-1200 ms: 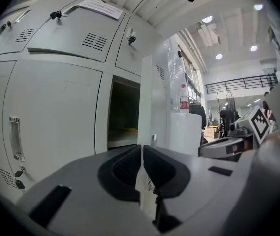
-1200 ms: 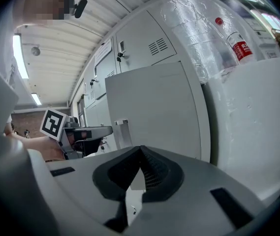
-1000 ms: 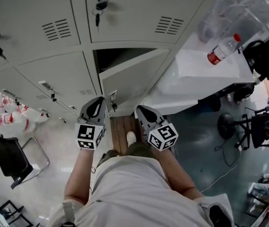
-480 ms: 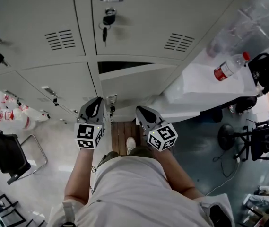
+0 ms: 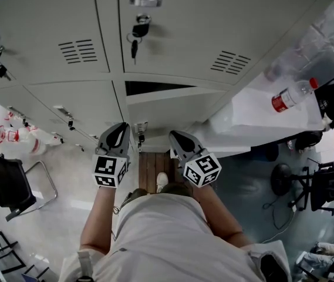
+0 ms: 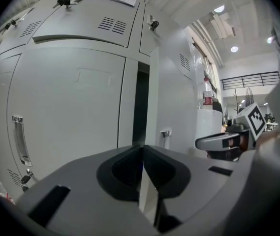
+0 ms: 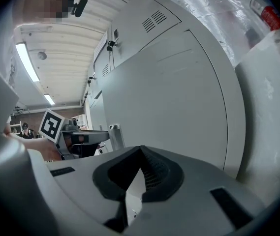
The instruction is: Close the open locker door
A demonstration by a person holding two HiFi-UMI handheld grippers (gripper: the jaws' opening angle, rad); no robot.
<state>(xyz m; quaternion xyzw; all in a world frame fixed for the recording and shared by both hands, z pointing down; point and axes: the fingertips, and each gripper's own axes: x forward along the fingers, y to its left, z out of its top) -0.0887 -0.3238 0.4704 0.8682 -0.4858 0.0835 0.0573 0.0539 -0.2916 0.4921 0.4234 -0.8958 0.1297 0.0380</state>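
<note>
The open locker door (image 5: pixel 167 111) is grey and stands only slightly ajar, with a narrow dark gap (image 5: pixel 155 87) along its top edge. In the left gripper view the same gap (image 6: pixel 140 107) runs beside the door (image 6: pixel 171 97), with its small latch handle (image 6: pixel 165 132). My left gripper (image 5: pixel 120 130) is shut and empty, pointing at the gap. My right gripper (image 5: pixel 175 136) is also shut and empty, close in front of the door face (image 7: pixel 179 97); whether it touches the door is unclear. Each gripper appears in the other's view: the right gripper (image 6: pixel 223 140) and the left gripper (image 7: pixel 80 136).
Keys (image 5: pixel 135 37) hang from the locker above. A white table (image 5: pixel 255 113) with a red-capped bottle (image 5: pixel 291 96) stands right of the lockers. A black chair (image 5: pixel 8 184) is at the left, a stool (image 5: pixel 284 172) and cables at the right. My feet are on a wooden board (image 5: pixel 152 166).
The locker door has swung towards the frame, so the dark gap is much narrower. Both grippers have stayed shut close in front of it.
</note>
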